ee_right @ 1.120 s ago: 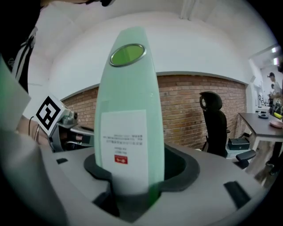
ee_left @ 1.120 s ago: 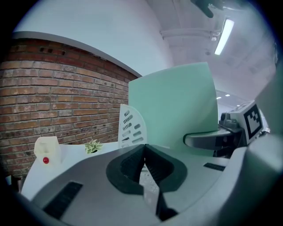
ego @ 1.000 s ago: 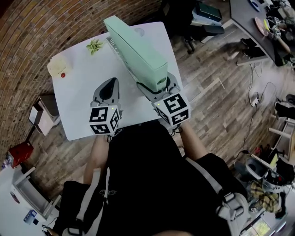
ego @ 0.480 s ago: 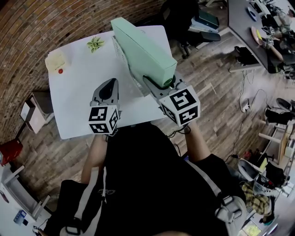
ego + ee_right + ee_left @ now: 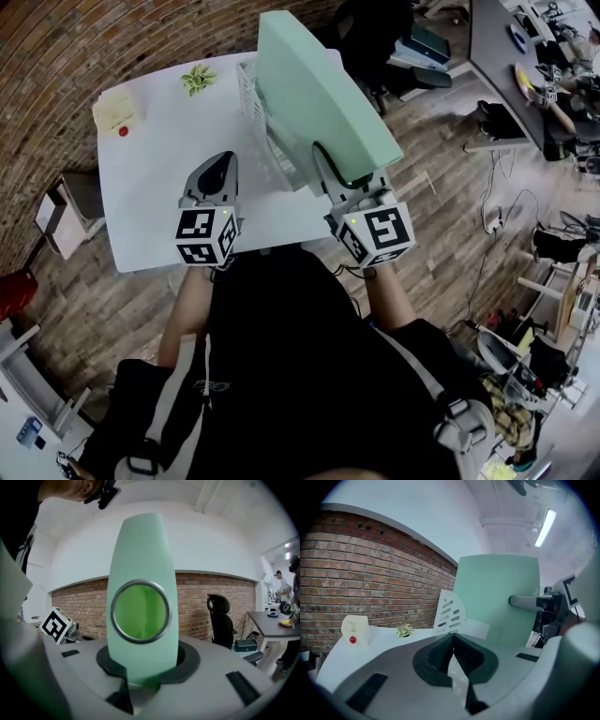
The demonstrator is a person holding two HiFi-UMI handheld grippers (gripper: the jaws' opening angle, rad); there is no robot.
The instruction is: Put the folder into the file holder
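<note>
1. On the far right part of the white table (image 5: 159, 197), the white perforated file holder (image 5: 251, 94) stands with no folder seated in it. The task is therefore not complete.
2. Your right gripper (image 5: 337, 173) is clamped on the near spine end of the mint-green folder (image 5: 309, 94), just below its metal-ringed finger hole. Its jaws have just been closing, with the folder between them.
3. The folder is held on edge and tilted, far end raised, just right of the file holder. Whether the two touch cannot be told.
4. Your left gripper (image 5: 453, 641) has its jaws together on nothing. It hovers over the near part of the table, left of the folder and apart from it.
5. Judged progress: the pick-up is done. You have yet to line the folder up with a slot, lower it in and release it.
6. A small potted plant (image 5: 198, 79) and a pale box with a red button (image 5: 114, 111) sit far left, well apart from the work.
</note>
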